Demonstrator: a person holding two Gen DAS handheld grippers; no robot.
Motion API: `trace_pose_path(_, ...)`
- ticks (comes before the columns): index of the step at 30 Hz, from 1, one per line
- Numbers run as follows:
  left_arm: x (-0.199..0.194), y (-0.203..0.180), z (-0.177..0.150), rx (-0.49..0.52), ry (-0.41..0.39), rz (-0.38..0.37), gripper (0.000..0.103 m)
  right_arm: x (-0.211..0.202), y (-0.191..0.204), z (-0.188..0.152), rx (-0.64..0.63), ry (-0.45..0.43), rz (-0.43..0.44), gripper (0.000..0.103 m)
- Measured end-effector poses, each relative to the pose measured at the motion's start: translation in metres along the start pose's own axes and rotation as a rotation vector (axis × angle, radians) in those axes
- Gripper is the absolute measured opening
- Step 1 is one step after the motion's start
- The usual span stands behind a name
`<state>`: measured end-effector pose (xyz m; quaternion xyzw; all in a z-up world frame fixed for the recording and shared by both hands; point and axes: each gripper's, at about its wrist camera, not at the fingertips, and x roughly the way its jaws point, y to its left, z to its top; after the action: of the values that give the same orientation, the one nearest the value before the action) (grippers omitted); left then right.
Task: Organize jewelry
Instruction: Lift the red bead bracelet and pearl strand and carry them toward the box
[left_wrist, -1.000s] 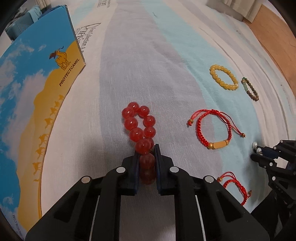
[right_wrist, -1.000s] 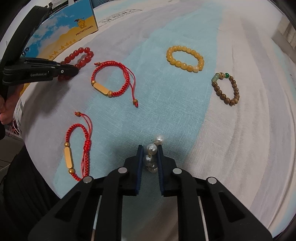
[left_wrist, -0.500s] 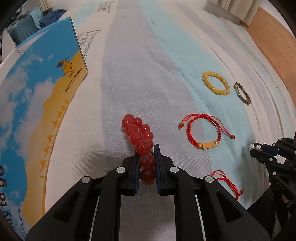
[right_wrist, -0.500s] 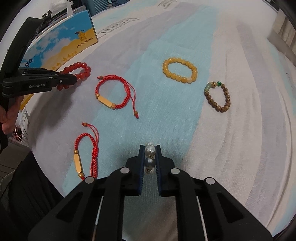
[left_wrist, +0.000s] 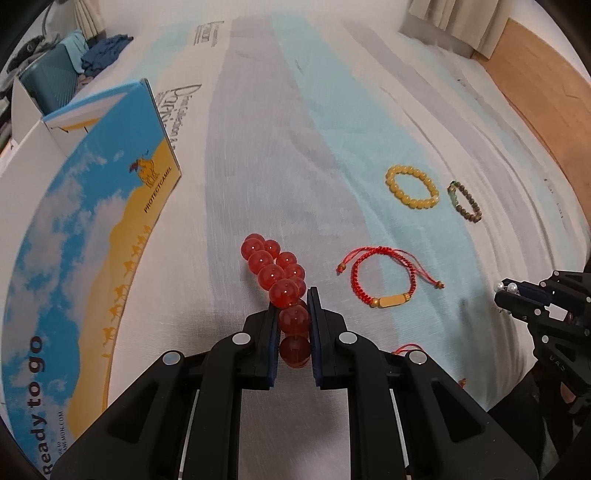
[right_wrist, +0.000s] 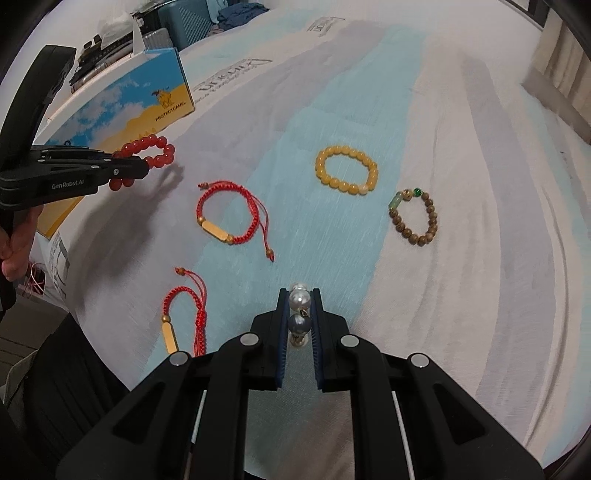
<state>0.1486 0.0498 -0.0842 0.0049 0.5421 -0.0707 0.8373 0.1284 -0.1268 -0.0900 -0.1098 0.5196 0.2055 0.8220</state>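
Bed w/ striped sheet, dim room

We see the sheet (left_wrist: 280, 122) in grey, pale-blue, white bands; wood floor (left_wrist: 546, 74) upper right, curtains (left_wrist: 458, 22) top, teal suitcase (left_wrist: 51, 74) upper left.

The left gripper (left_wrist: 293, 314) clamps a red bead bracelet (left_wrist: 280, 280), whose loop hangs forward over the striped bedsheet (left_wrist: 258, 147). A blue and yellow box (left_wrist: 92, 229) lies to the left. To the right lie a red cord bracelet (left_wrist: 384, 280), a yellow bead bracelet (left_wrist: 412, 187) and a brown bead bracelet (left_wrist: 465, 203). At the right edge the right gripper (left_wrist: 506, 290) pinches pearls (left_wrist: 505, 286).
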Motion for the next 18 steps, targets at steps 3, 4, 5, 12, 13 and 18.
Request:
trace_pose_path(3,-0.008,-0.001,0.001,0.002,-0.012,0.0,0.012,-0.006,0.001,0.001,0.001,-0.012,-0.006,0.01)
trace_pose_path(4,-0.009,-0.003,0.002,0.004,-0.015,0.001,0.012,-0.008,0.002,0.002,0.002,-0.017,-0.008,0.01)
trace_pose_path(5,-0.012,-0.004,0.002,0.005,-0.02,0.002,0.012,-0.01,0.002,0.003,0.003,-0.02,-0.008,0.01)
trace_pose_path(12,-0.03,-0.005,0.005,0.008,-0.052,0.015,0.013,-0.022,0.009,0.012,0.022,-0.048,-0.017,0.01)
trace_pose_path(13,-0.031,-0.005,0.005,0.006,-0.056,0.018,0.013,-0.023,0.011,0.013,0.023,-0.052,-0.02,0.01)
trace_pose_path(18,-0.041,-0.002,0.005,0.002,-0.078,0.027,0.013,-0.029,0.02,0.025,0.035,-0.078,-0.031,0.01)
